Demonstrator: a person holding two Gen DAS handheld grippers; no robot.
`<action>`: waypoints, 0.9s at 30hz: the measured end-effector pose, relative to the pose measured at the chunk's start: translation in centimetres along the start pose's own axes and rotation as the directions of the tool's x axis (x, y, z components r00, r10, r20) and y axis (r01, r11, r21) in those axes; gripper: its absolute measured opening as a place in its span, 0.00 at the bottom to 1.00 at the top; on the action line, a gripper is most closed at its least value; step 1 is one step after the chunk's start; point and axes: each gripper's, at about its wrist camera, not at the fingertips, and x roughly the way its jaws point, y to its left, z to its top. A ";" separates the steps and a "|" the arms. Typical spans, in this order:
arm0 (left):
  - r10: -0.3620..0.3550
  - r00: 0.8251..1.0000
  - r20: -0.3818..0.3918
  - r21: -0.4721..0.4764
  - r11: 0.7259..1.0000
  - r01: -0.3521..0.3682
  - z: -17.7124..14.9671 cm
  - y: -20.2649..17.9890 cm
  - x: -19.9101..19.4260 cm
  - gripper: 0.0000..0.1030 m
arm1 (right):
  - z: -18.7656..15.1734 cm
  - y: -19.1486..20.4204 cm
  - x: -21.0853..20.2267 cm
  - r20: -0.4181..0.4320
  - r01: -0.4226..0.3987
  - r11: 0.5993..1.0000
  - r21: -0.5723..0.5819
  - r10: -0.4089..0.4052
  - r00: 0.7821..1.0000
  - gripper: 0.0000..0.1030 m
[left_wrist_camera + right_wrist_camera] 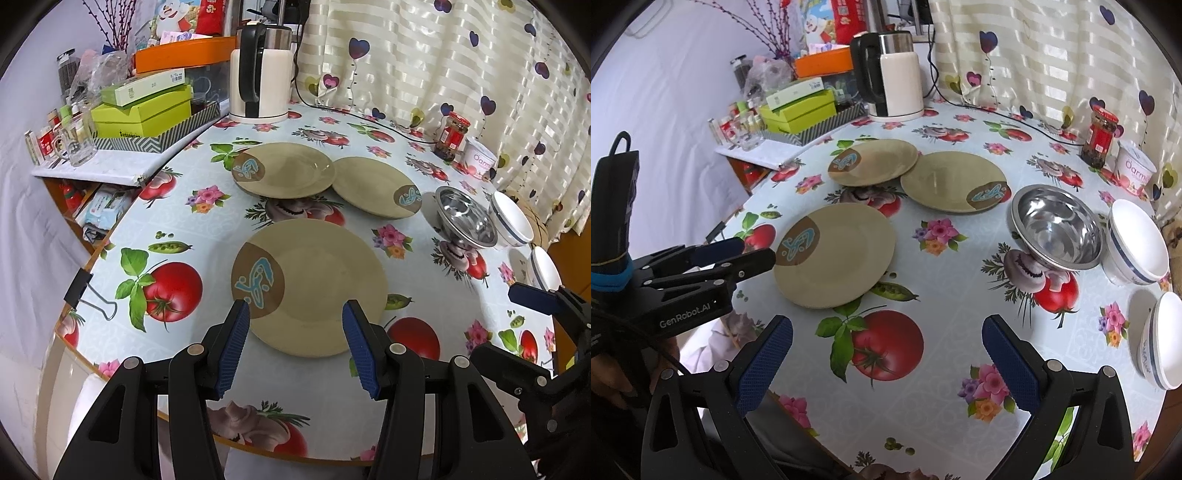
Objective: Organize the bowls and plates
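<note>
Three tan plates with a brown-and-blue patch lie on the flowered tablecloth: a near plate [310, 284] [834, 254], a far-left plate [284, 168] [875, 160] and a far-right plate [373, 190] [951, 181], which the far-left plate's rim overlaps. A steel bowl [465, 218] [1056, 225] sits tilted at the right. Two white bowls with a blue band stand beside it, one behind [513, 218] [1137, 240] and one nearer [545, 269] [1161, 339]. My left gripper [295, 314] is open, just above the near plate's front edge. My right gripper [886, 332] is open and empty above the tablecloth, in front of the near plate.
A kettle [258, 74] [890, 74] with its cord stands at the back. A red-lidded jar [1100, 134] and a yoghurt tub [1136, 166] stand at the back right by the curtain. Green boxes [144, 110] and a glass mug [79, 142] crowd a shelf on the left.
</note>
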 end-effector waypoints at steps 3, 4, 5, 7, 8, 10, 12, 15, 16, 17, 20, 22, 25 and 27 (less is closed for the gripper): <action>0.001 1.000 -0.002 0.000 1.000 -0.001 0.1 -0.1 0.1 0.52 | 0.1 -0.1 0.0 0.001 0.000 1.000 -0.003 0.000 1.000 1.00; 0.001 1.000 -0.001 0.000 1.000 -0.001 0.1 0.0 0.1 0.52 | 0.1 -0.1 0.0 0.000 0.001 1.000 -0.003 -0.001 1.000 1.00; 0.000 1.000 -0.001 0.001 1.000 0.000 0.1 -0.1 0.1 0.52 | 0.1 -0.1 0.0 0.000 0.001 1.000 -0.006 -0.001 1.000 1.00; 0.000 1.000 -0.002 0.003 1.000 0.000 0.1 -0.1 0.2 0.52 | 0.2 0.0 0.0 -0.001 0.000 1.000 -0.008 0.000 1.000 1.00; 0.000 1.000 -0.002 0.001 1.000 0.000 0.1 -0.1 0.1 0.52 | 0.2 0.0 0.1 -0.002 0.001 1.000 -0.008 -0.001 1.000 1.00; -0.002 1.000 -0.005 0.004 1.000 0.002 0.1 -0.2 0.3 0.52 | 0.2 0.0 0.1 -0.004 0.000 1.000 -0.006 0.000 1.000 1.00; -0.003 1.000 -0.006 0.008 1.000 0.003 0.2 -0.2 0.4 0.52 | 0.3 0.0 0.2 -0.008 0.001 1.000 -0.009 -0.001 1.000 0.99; -0.009 1.000 -0.007 0.011 1.000 0.009 0.3 -0.3 0.5 0.52 | 0.3 0.0 0.4 -0.012 0.002 1.000 -0.010 -0.002 1.000 0.99; -0.011 1.000 -0.008 0.012 1.000 0.011 0.3 -0.3 0.6 0.52 | 0.3 0.0 0.4 -0.011 0.002 1.000 -0.009 -0.002 1.000 0.99; -0.012 1.000 -0.009 0.012 1.000 0.013 0.3 -0.3 0.6 0.52 | 0.3 -0.1 0.4 -0.012 0.001 1.000 -0.010 -0.001 1.000 0.99; -0.013 1.000 -0.014 0.012 1.000 0.013 0.3 -0.3 0.7 0.52 | 0.3 -0.1 0.4 -0.011 0.002 1.000 -0.009 -0.002 1.000 0.98; -0.014 1.000 -0.018 0.011 1.000 0.014 0.3 -0.3 0.8 0.52 | 0.3 -0.1 0.5 -0.012 0.003 1.000 -0.010 -0.003 1.000 0.98; -0.011 1.000 -0.025 0.010 1.000 0.011 0.3 -0.3 1.0 0.52 | 0.3 -0.2 0.6 -0.013 0.006 1.000 -0.006 -0.006 1.000 0.98; -0.016 0.999 -0.029 0.007 1.000 0.016 0.2 -0.2 1.1 0.52 | 0.4 -0.3 0.7 -0.014 0.009 1.000 -0.008 -0.009 1.000 0.98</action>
